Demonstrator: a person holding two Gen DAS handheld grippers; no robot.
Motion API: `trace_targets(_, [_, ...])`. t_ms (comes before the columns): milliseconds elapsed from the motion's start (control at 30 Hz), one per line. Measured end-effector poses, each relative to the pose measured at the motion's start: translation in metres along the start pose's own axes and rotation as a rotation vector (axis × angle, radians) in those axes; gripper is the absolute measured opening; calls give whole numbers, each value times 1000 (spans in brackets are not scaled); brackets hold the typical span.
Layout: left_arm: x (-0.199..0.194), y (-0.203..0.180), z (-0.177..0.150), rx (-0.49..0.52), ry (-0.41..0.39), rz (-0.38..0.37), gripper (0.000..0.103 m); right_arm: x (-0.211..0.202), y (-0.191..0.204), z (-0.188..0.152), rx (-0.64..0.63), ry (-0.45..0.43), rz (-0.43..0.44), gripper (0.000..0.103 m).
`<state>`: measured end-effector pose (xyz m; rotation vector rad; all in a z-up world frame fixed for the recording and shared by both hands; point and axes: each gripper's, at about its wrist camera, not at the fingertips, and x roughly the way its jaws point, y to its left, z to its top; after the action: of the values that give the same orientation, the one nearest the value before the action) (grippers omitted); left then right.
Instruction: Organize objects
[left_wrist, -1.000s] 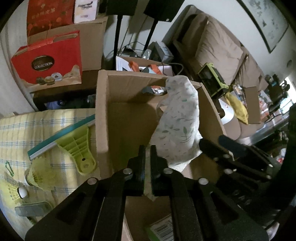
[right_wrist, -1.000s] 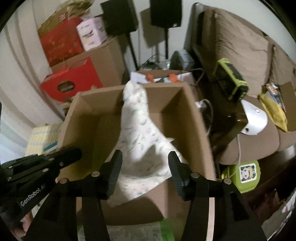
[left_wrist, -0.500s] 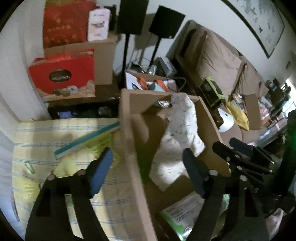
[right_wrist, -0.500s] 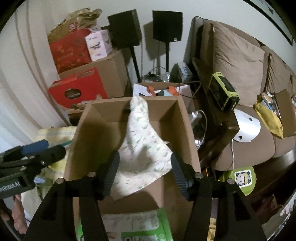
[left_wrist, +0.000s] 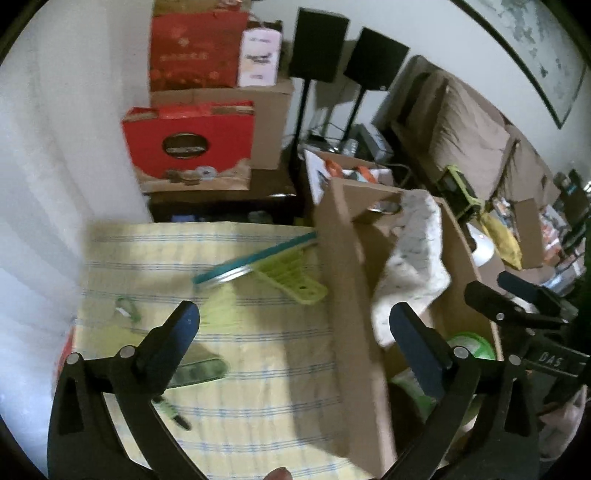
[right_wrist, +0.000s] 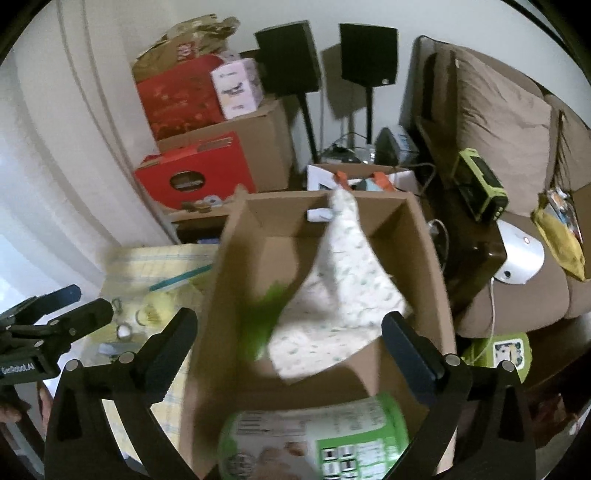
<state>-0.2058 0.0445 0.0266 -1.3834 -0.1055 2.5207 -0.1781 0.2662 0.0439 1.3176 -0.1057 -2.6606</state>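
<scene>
Patterned cloth (right_wrist: 343, 280) is draped inside the cardboard box (right_wrist: 424, 258) now, both grippers (left (left_wrist: 295, 325), right (right_wrist: 288, 336)) have just spread their fingers wide with nothing between them, but the squeegee (left_wrist: 273, 266) at 10 o'clock of the box and other bits on the checked table (left_wrist: 258, 387) look left to sort.
</scene>
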Motion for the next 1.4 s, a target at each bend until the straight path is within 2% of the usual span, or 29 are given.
trace_targets(167, [-15, 30, -8, -10, -19, 58, 103, 0, 22, 0, -46, -3, 30, 101])
trace_targets(467, [-20, 72, -28, 21, 2, 165, 103, 11, 71, -1, -167, 2, 53, 101])
trace_targets(567, [-21, 87, -34, 4, 7, 162, 103, 19, 85, -1, -199, 13, 58, 99])
trace_targets(667, [-22, 99, -39, -19, 12, 150, 103, 31, 99, 0, -247, 42, 48, 92])
trace_targets(767, [-22, 110, -44, -30, 16, 164, 103, 48, 114, 0, -311, 88, 27, 80])
trace_targets(800, [-22, 113, -46, -32, 19, 170, 103, 62, 123, 1, -346, 127, 8, 74])
trace_targets(833, [-21, 115, -46, -33, 21, 173, 103, 62, 123, 1, -346, 127, 8, 67])
trace_targets(933, [-17, 122, -50, -38, 33, 179, 103, 82, 135, 0, -416, 173, -31, 58])
trace_targets(1033, [-12, 126, -54, -39, 48, 182, 103, 100, 145, -4, -473, 217, -60, 53])
trace_targets(1333, [1, 140, -60, -73, 62, 152, 103, 161, 166, -12, -643, 346, -209, 51])
trace_targets(1400, [4, 145, -61, -88, 64, 147, 103, 168, 168, -13, -660, 356, -224, 47])
